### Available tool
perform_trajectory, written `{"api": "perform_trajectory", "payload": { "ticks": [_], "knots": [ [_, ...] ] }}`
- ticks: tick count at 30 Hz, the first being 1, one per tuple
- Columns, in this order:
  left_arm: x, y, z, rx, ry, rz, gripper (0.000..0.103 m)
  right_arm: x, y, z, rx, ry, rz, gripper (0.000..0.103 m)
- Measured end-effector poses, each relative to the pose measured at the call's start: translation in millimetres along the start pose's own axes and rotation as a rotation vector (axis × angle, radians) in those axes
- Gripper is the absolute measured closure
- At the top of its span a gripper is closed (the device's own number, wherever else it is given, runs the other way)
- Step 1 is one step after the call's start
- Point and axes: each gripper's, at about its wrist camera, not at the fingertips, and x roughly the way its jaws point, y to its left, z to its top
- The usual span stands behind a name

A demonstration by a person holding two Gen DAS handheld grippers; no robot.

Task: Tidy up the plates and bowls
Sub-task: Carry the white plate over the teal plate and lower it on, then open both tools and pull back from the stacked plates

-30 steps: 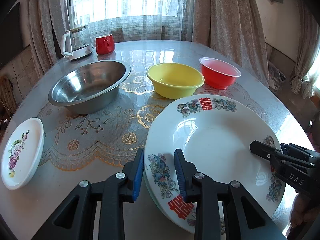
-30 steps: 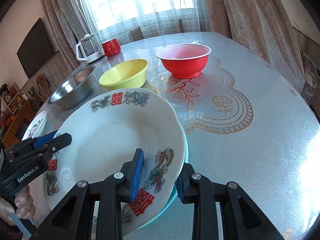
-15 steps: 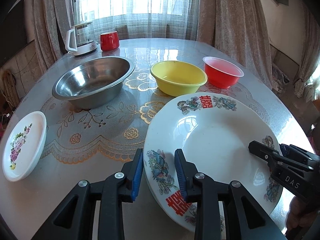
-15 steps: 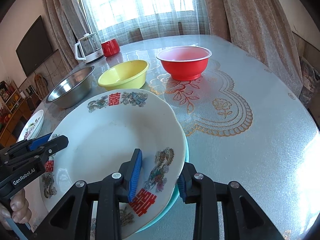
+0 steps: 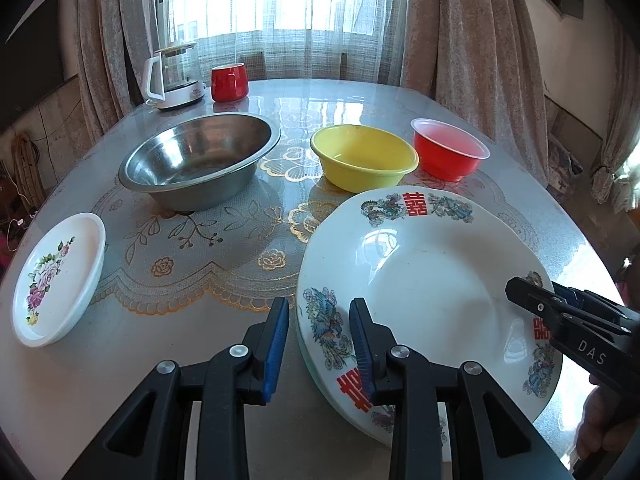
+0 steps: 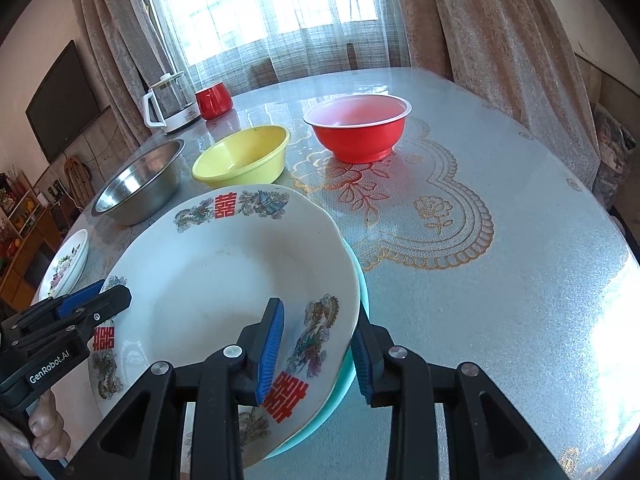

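Left wrist view: the left tool [image 5: 319, 334] straddles the near-left rim of the big plate [image 5: 424, 280], one pad over the rim, the other outside it; a gap shows, so I cannot tell if it grips. The plate lies on a teal plate whose edge peeks out below. Steel bowl [image 5: 200, 166], yellow bowl [image 5: 362, 162] and red bowl [image 5: 450, 154] stand beyond; a small floral plate [image 5: 56, 280] lies far left on the surface [image 5: 160, 360].

Right wrist view: the right tool [image 6: 318, 350] straddles both rims, plate [image 6: 224, 280] and teal plate [image 6: 348, 368], pads not clearly pressing; grip unclear. Kettle [image 6: 170, 102] and red cup [image 6: 214, 100] stand at the back
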Motion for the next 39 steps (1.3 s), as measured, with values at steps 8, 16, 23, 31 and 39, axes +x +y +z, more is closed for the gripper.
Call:
{"api": "perform_trajectory", "payload": {
  "ticks": [8, 16, 23, 31, 39],
  "knots": [
    [4, -7, 1, 0.022, -0.002, 0.031, 0.073, 0, 5, 4, -0.053, -0.026, -0.036, 0.074],
    [3, -6, 0, 0.015, -0.004, 0.008, 0.073, 4, 5, 5, -0.054, -0.031, -0.064, 0.072],
    [-3, 4, -3, -0.029, -0.006, -0.027, 0.072, 3, 1, 7, -0.027, -0.008, -0.059, 0.068],
    [-18, 24, -7, -0.073, -0.033, -0.012, 0.065, -13, -4, 15, -0.003, -0.059, -0.126, 0.068],
    [-33, 68, -20, -0.179, -0.016, 0.04, 0.06, -36, 25, 33, -0.09, -0.139, -0.05, 0.066]
  ]
}}
